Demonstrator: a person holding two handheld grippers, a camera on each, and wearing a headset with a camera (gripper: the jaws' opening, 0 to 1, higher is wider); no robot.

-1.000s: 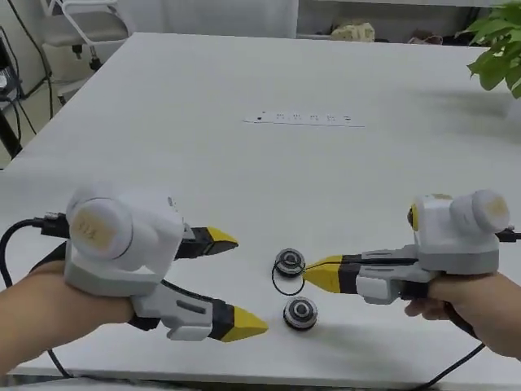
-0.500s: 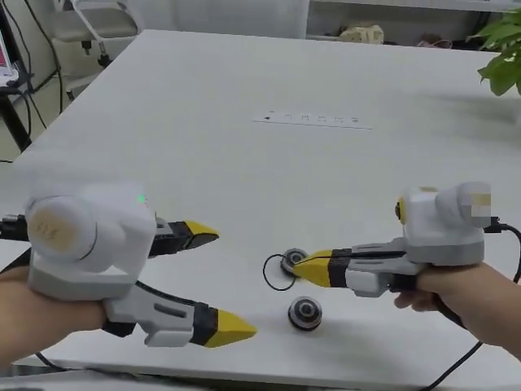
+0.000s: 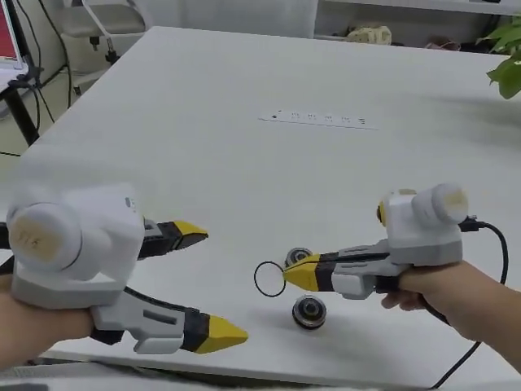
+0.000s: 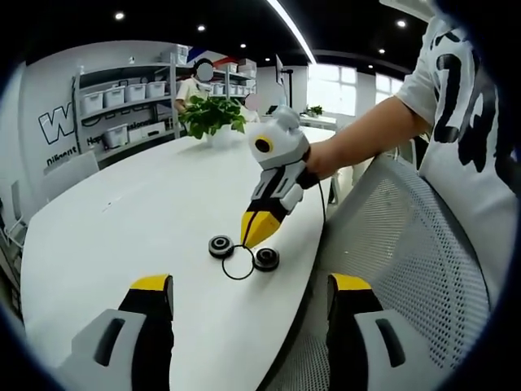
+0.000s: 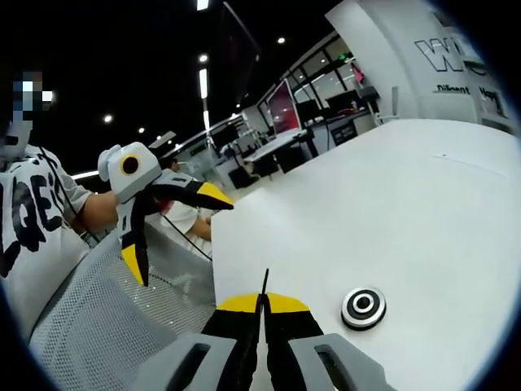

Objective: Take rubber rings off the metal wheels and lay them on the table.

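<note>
My right gripper point(image 3: 291, 277) is shut on a thin black rubber ring point(image 3: 269, 278), held out to the left of its yellow tips just above the white table point(image 3: 244, 171). One metal wheel point(image 3: 299, 257) lies right behind those tips and a second wheel point(image 3: 309, 312) lies nearer the front edge. My left gripper point(image 3: 210, 283) hovers open to the left, holding nothing. In the left gripper view, the ring point(image 4: 238, 264) hangs between the two wheels point(image 4: 221, 246) point(image 4: 265, 259), beyond my open left gripper point(image 4: 251, 285). In the right gripper view, the ring point(image 5: 264, 281) shows edge-on above the shut right gripper point(image 5: 262, 303), with one wheel point(image 5: 363, 306) to the right.
A row of flush sockets point(image 3: 317, 119) sits mid-table. A plant point(image 3: 509, 69) stands at the far right and a chair point(image 3: 106, 20) at the back left. The table's front edge runs close below the near wheel. A cable point(image 3: 488, 269) trails from the right gripper.
The right gripper has drawn the rubber ring leftwards, clear of the far wheel. The head camera has shifted; the left gripper stays open.
</note>
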